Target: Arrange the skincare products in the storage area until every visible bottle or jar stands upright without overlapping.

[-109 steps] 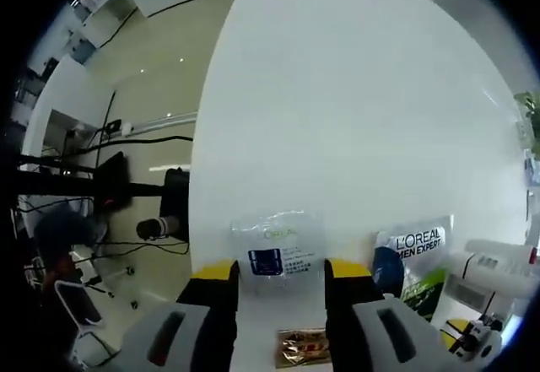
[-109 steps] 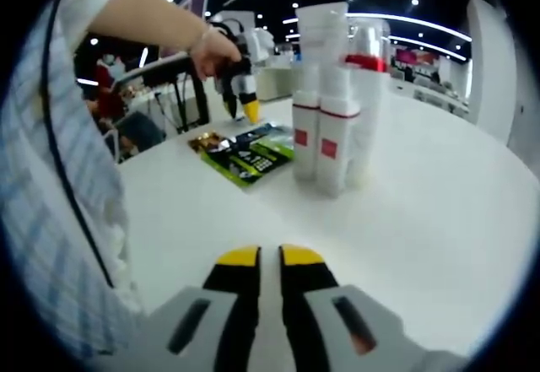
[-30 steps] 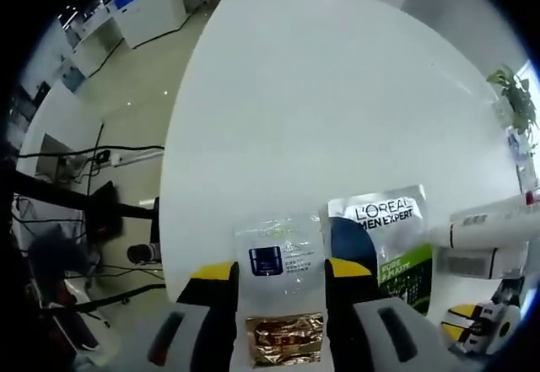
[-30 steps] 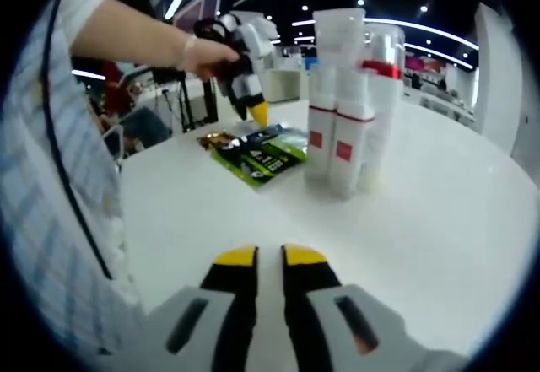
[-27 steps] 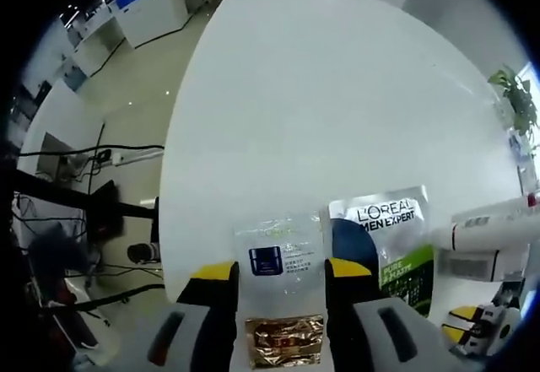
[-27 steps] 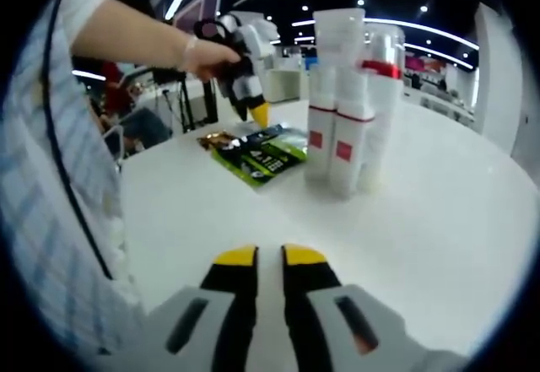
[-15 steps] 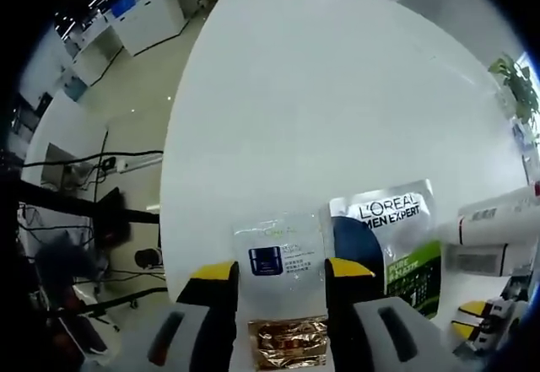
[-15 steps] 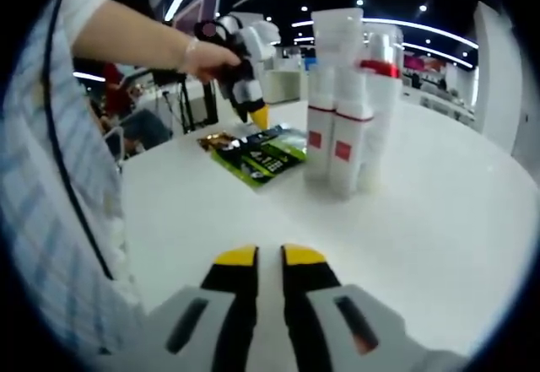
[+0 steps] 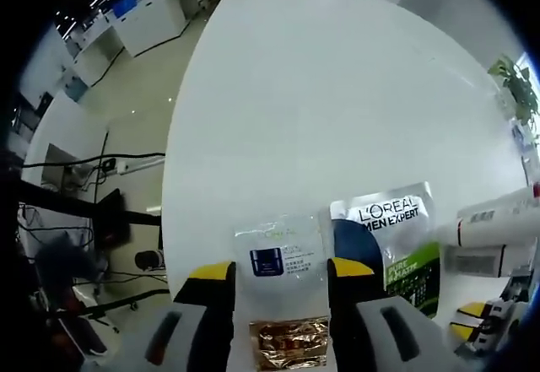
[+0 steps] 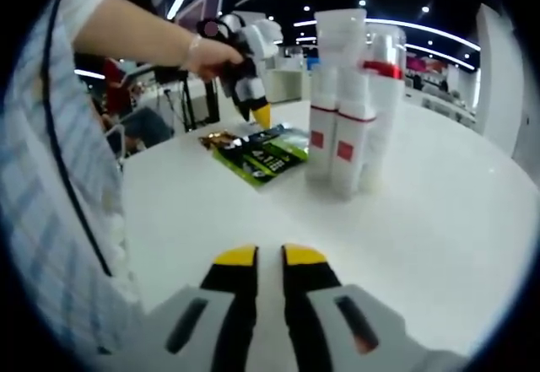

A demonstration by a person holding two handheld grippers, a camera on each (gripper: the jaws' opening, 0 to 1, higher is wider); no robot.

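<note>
White table (image 9: 337, 94) holds flat, limp sachets (image 9: 280, 250) between the wide-open, empty left gripper (image 9: 278, 272); right gripper (image 10: 269, 257), nearly closed and empty, faces upright, stiff, probably light bottles (image 10: 348, 110), best gripped mid-body.

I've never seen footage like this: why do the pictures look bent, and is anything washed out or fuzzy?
Left gripper view: the fisheye lens bows the white table, and glare bleaches its surface. Right gripper view: the white bottles lean and bulge, ceiling lights streak, and the person's sleeve blurs near the edge.
</note>
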